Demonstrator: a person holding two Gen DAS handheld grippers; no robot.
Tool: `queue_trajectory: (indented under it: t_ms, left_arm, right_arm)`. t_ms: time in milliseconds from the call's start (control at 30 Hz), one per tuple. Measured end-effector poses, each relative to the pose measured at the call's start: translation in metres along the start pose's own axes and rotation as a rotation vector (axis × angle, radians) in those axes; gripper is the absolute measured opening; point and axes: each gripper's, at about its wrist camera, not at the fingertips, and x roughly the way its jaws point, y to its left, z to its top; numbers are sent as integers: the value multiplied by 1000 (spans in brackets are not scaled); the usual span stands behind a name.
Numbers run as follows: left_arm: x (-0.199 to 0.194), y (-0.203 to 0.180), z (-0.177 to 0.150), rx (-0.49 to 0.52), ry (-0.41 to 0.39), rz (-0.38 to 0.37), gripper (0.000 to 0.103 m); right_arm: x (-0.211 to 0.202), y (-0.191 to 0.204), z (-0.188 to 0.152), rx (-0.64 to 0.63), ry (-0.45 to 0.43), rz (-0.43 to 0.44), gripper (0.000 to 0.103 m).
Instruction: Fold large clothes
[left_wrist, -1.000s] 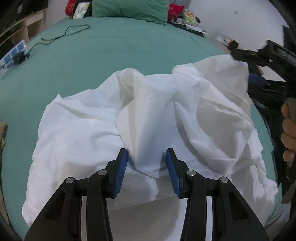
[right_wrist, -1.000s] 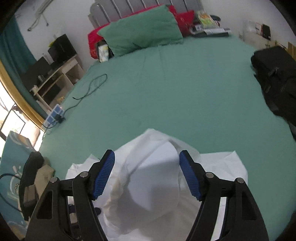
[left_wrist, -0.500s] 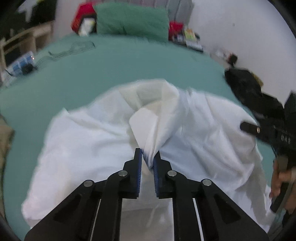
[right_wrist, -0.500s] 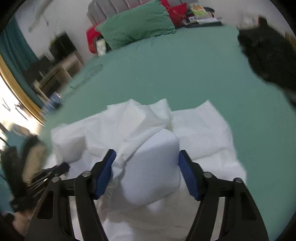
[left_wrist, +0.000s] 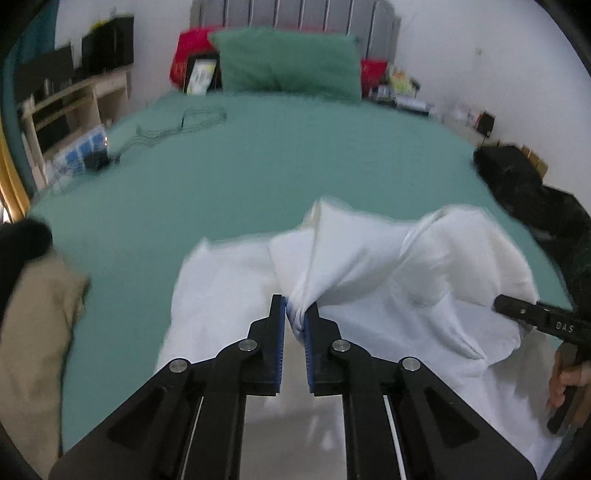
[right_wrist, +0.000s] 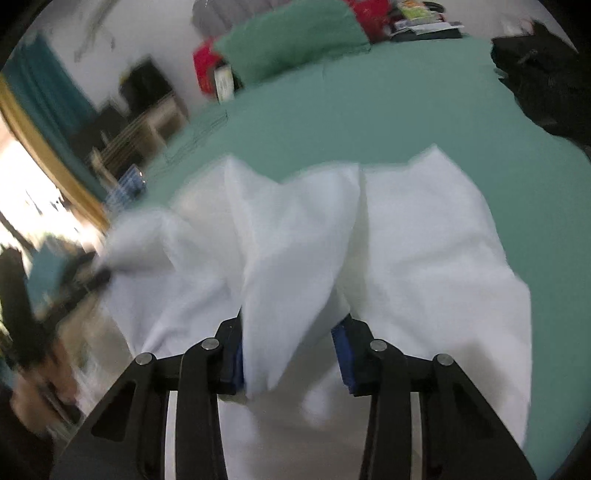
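Observation:
A large white garment lies crumpled on the green bed, near its front edge. My left gripper is shut on a pinched fold of it and holds that fold off the bed. In the right wrist view the same white garment fills the middle. The jaws of my right gripper are closing around a hanging fold. That fold rests against the left pad, and a gap shows at the right pad. One black finger of the right gripper pokes into the cloth at the right of the left wrist view.
A green pillow and red items lean on the headboard. A black bag lies on the bed's right side and a dark cable at the far left. A beige garment hangs at the left. Wooden shelves stand beyond.
My left gripper shut on a fold of the white garment and lifted it. My right gripper came down over the cloth, and its jaws have narrowed around a fold.

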Motion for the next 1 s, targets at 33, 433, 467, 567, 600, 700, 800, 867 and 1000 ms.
queue_trajectory:
  t_ms: [33,433,467,567,600,700,800,867,1000]
  left_arm:
    - [6,4,-9,-8,40,-2,14]
    - [-39,29,-25,-41,-2,-2,55]
    - [-43,29,-19,-45,-16,-5,55]
    - [-56,19,3,-57,-82,-40,55]
    - [-57,14,10,-56,-92,-55,55]
    - [-40,-17,31,-21,-84,-135,55]
    - [-1,-46,41,36,3,-172,55]
    - [23,-63,39,99,41,-97,55]
    - [44,-59,23,81,151,-110,41]
  right_arm:
    - [-1,1,-6,-34,9,-17,39]
    - [-77,3,-4,-166,-172,-287,75]
    - [-84,4,-3,-157,-200,-311,76]
    - [-99,8,1,-137,-285,-372,80]
    - [-102,12,2,-141,-311,-378,80]
    - [-102,30,9,-197,-361,-278,80]
    - [-69,56,39,-305,-296,-57,80]
    - [-42,59,54,-295,-232,29,67]
    - [15,46,70,-204,18,137,3]
